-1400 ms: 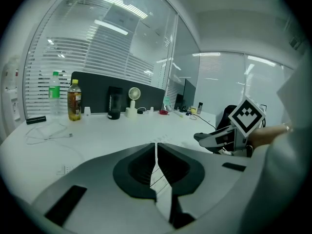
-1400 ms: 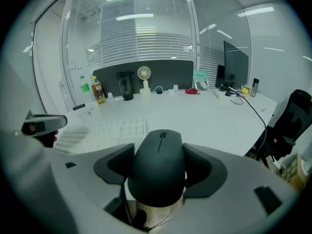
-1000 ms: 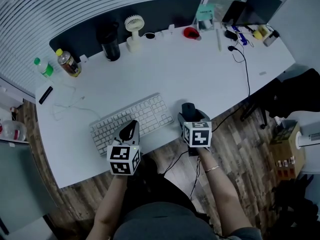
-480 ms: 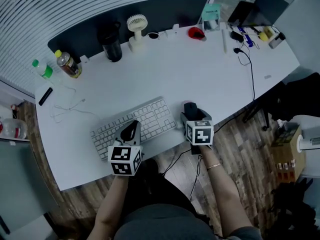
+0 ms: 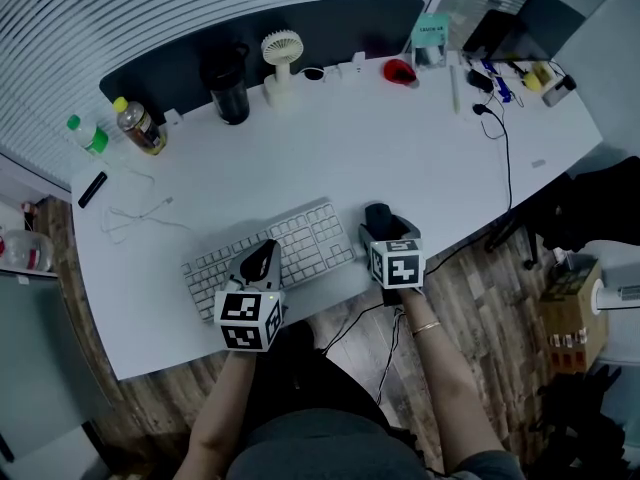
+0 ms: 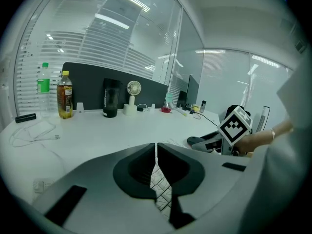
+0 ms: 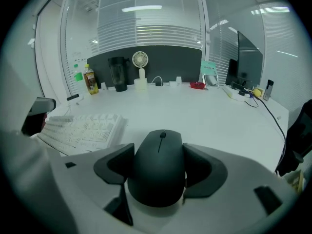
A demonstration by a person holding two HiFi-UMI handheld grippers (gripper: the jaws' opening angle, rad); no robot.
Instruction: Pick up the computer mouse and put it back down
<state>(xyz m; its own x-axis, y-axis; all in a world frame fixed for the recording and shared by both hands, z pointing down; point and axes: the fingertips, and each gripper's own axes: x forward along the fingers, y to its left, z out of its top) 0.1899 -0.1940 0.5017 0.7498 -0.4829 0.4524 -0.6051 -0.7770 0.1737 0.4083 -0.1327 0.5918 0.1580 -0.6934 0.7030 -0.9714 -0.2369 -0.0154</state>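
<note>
- Right gripper view shows the right hand-held gripper (image 7: 158,182) with both jaws pressed to the flanks of the black computer mouse (image 7: 158,152). The jaws are only as wide apart as the mouse body, and nothing else is in the grip.
- The mouse's long axis runs straight along the jaws, with the scroll wheel at the far end, so the grip crosses its narrow width.
- In the head view the mouse (image 5: 377,215) is just off the right end of the keyboard (image 5: 275,253), near the front edge of the surface (image 5: 400,138). It lies directly ahead of the right hand-held gripper (image 5: 385,232).
- No view settles whether the mouse rests on the surface or is slightly raised.
- The left hand-held gripper (image 5: 262,254) hovers over the front edge of the keyboard. In the left gripper view its jaws are together but for a hairline gap, and they hold nothing (image 6: 156,155).
- The right hand is plainly the nearer one. My reading is that the next move is a straight vertical one, keeping the mouse clear of the keyboard's right end.
</note>
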